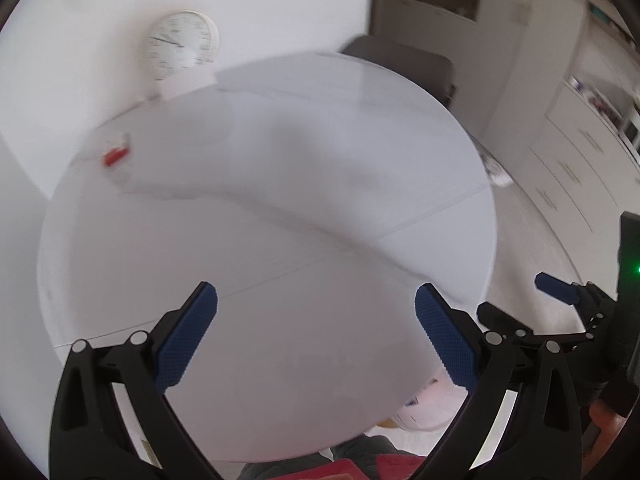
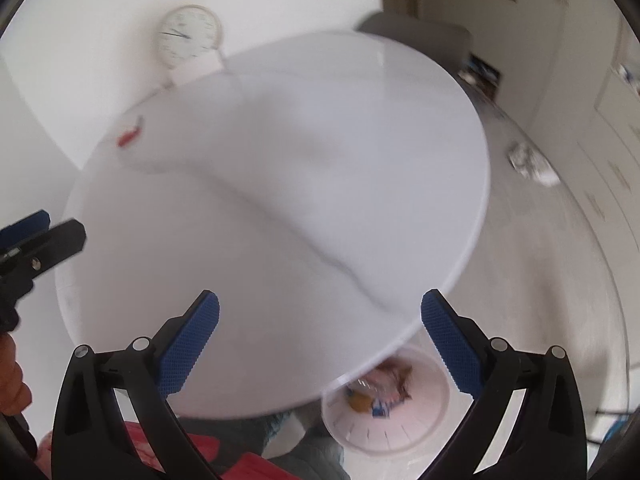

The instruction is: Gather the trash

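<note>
I had both grippers hovering over the near edge of the round white desk (image 1: 280, 184). The left gripper (image 1: 316, 336) had its fingers spread with nothing between them, and so did the right gripper (image 2: 320, 340). A small red-and-clear scrap of trash (image 1: 116, 156) lay blurred at the desk's far left edge, well apart from both. On the floor, a white bin (image 2: 400, 428) sat partly under the desk's near right rim, with wrappers inside. A crumpled white wad (image 2: 528, 162) lay on the floor to the right.
</note>
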The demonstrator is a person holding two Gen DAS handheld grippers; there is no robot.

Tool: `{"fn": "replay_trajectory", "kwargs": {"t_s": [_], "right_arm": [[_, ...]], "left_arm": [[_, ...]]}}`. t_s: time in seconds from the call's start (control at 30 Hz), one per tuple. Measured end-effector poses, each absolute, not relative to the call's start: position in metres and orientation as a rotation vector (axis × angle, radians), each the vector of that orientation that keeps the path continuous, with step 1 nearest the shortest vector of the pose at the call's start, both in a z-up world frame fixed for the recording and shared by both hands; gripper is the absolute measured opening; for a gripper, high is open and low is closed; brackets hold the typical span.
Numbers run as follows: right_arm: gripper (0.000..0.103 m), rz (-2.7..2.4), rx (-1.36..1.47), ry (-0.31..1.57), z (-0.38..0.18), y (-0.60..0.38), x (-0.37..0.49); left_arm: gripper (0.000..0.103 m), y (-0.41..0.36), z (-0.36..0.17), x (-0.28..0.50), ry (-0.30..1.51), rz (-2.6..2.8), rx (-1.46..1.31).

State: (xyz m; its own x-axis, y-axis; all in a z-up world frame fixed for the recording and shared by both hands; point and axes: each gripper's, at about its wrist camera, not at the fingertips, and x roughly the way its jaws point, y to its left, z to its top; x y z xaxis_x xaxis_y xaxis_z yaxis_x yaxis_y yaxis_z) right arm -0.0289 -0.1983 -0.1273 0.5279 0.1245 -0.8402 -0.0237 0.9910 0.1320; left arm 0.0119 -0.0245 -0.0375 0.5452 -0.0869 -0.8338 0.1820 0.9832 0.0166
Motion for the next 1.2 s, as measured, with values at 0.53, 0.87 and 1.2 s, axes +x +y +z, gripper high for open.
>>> {"fn": "replay_trajectory", "kwargs": {"t_s": [0.53,0.87,1.2], "right_arm": [[0.100,0.158,0.098,0.837,-0.038,-0.133,-0.002],[0.100,0.198,0.036,0.832,-0.035,-0.097,0.006],[0.100,0.223,-0.010,0.888,-0.055,-0.072,0.013]], "left_arm": [[0.095,0.078,0.018,0.009,0.859,0.048,0.016],[0.095,0.100,0.016,0.032,0.859,0.058,-0.027],[0.095,0.118,0.001,0.042,0.919,0.079,-0.055]]}}
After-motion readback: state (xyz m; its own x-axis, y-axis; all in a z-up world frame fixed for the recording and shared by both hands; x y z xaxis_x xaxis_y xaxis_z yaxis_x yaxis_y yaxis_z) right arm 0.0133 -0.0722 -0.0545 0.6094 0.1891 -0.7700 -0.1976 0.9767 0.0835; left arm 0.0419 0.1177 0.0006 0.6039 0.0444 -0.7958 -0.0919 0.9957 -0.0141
